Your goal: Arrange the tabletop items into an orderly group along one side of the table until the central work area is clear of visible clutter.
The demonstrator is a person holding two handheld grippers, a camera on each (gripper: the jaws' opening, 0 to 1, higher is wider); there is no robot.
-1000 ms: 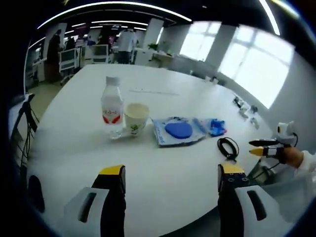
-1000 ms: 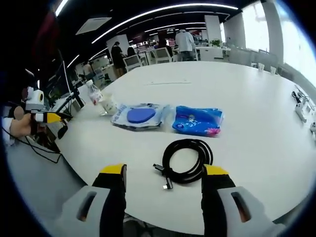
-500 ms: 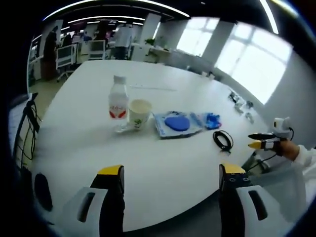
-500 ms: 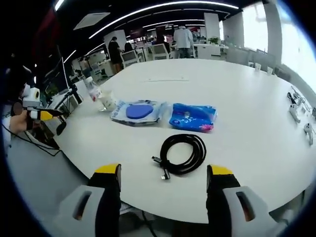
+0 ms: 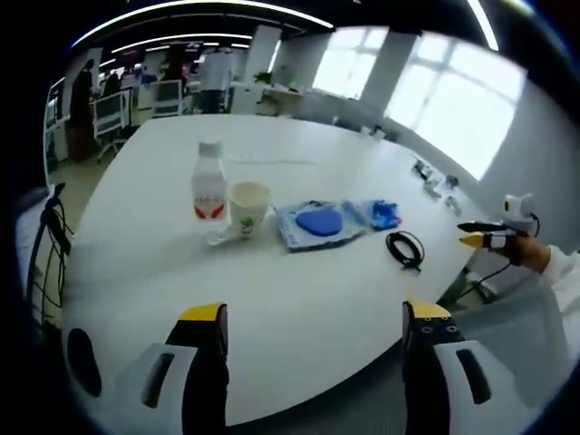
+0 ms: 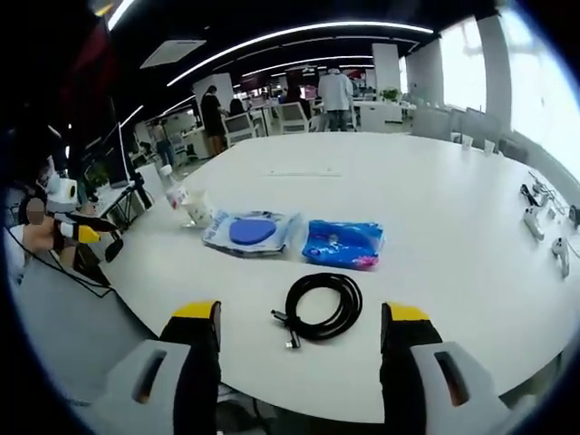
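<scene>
An open-plan office: a large white desk, office chairs, ceiling light strips, big windows, people standing.

No lettering could be read; the clear plastic bottle, ahead of the left claw, wore a red-and-white label, perhaps printed, too blurred.

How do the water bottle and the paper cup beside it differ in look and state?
The water bottle is taller, clear plastic with a red label and a cap on; the paper cup is shorter, opaque white with a small green print, and open at the top. Both stand upright, side by side on the white table.
</scene>
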